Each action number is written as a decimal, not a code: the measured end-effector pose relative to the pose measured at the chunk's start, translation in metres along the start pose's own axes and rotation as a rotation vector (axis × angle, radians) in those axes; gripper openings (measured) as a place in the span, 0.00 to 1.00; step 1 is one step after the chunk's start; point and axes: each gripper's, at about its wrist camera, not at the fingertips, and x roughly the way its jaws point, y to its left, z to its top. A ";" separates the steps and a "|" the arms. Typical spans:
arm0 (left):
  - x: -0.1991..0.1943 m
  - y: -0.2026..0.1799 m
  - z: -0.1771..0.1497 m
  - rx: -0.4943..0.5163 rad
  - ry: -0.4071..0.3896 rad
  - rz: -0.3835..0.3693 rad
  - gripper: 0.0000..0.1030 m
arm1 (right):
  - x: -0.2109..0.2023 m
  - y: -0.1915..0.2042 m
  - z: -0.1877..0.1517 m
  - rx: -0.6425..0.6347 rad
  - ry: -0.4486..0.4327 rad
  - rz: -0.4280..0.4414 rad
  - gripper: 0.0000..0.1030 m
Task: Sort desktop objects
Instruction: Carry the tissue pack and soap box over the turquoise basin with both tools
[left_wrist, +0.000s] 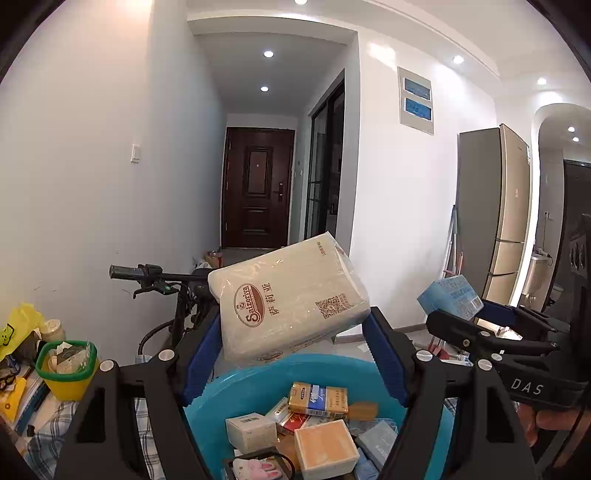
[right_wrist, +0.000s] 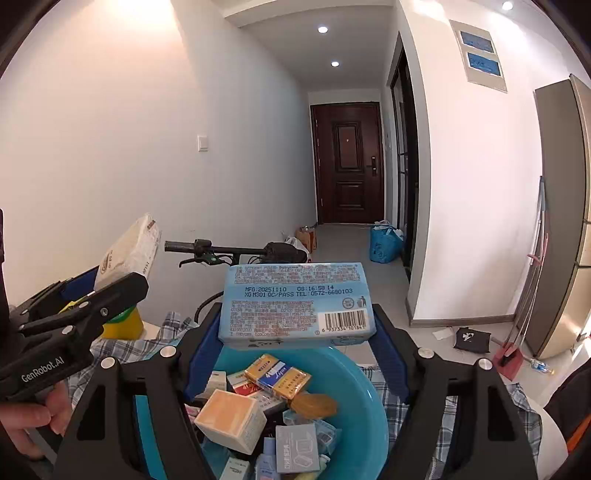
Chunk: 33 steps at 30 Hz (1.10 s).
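Jaws on my left gripper (left_wrist: 291, 332) stand wide and are clenched on one cream tissue pack (left_wrist: 288, 299) printed "Saizeriya", its blue pads pressing the pack's two short ends; the pack is tilted, raised above the blue basin (left_wrist: 207, 391). My right gripper (right_wrist: 295, 332) is likewise spread wide and grasping one light-blue wipes pack (right_wrist: 295, 306), label and barcode facing me, held level over the same basin. That makes two soft packs, one per gripper, both in the air and clear of the basin's contents. Inside the basin I count one yellow-and-blue cigarette pack (right_wrist: 277, 374), one orange-topped box (right_wrist: 229, 413), one small white box (left_wrist: 250, 430) and one grey carton (right_wrist: 297, 445); more small boxes lie beneath, too jumbled to count. One yellow tub with a green rim (left_wrist: 68, 369) sits on the checked cloth (left_wrist: 48, 439) at left.
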 end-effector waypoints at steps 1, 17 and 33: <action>0.001 0.000 -0.001 0.008 -0.007 0.003 0.75 | 0.000 -0.001 0.002 0.003 -0.011 -0.002 0.71; 0.012 0.022 -0.017 -0.057 0.073 -0.002 0.75 | -0.002 -0.001 -0.008 -0.009 -0.037 0.018 0.72; 0.058 0.024 -0.035 -0.018 0.335 0.052 0.75 | 0.034 -0.016 -0.027 0.004 0.114 0.024 0.72</action>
